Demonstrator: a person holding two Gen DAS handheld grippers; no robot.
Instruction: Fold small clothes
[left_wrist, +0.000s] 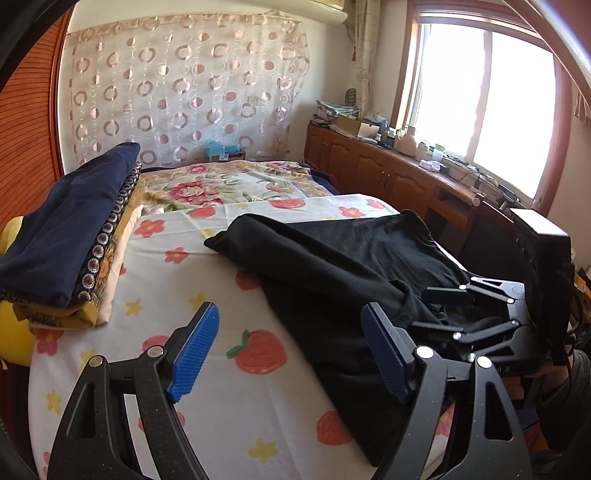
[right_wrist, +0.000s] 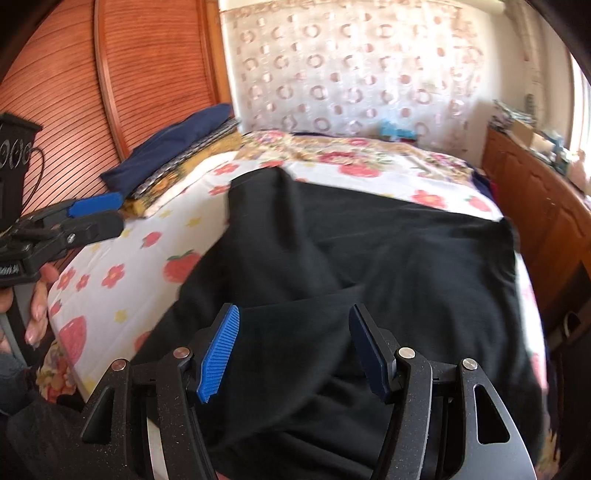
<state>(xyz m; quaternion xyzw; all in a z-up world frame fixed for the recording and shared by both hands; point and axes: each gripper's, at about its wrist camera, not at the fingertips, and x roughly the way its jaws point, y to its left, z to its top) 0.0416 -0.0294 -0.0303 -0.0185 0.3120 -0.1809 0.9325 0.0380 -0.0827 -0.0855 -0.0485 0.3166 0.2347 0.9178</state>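
Lower centre of right wrist view: right gripper (right_wrist: 293, 350), jaws apart, sat directly over black garment (right_wrist: 369, 258); left gripper (left_wrist: 290, 354), also open, flanked its left edge.

Left wrist: looked forward, low over the bed (left_wrist: 236, 402).
Right wrist: looked forward, close above the black garment (right_wrist: 388, 258).
Shared: garment, bed, folded pile (left_wrist: 70, 236).

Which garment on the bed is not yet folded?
The black garment, spread loosely across the strawberry sheet; the navy one lies folded on the stack at the bed's left edge.
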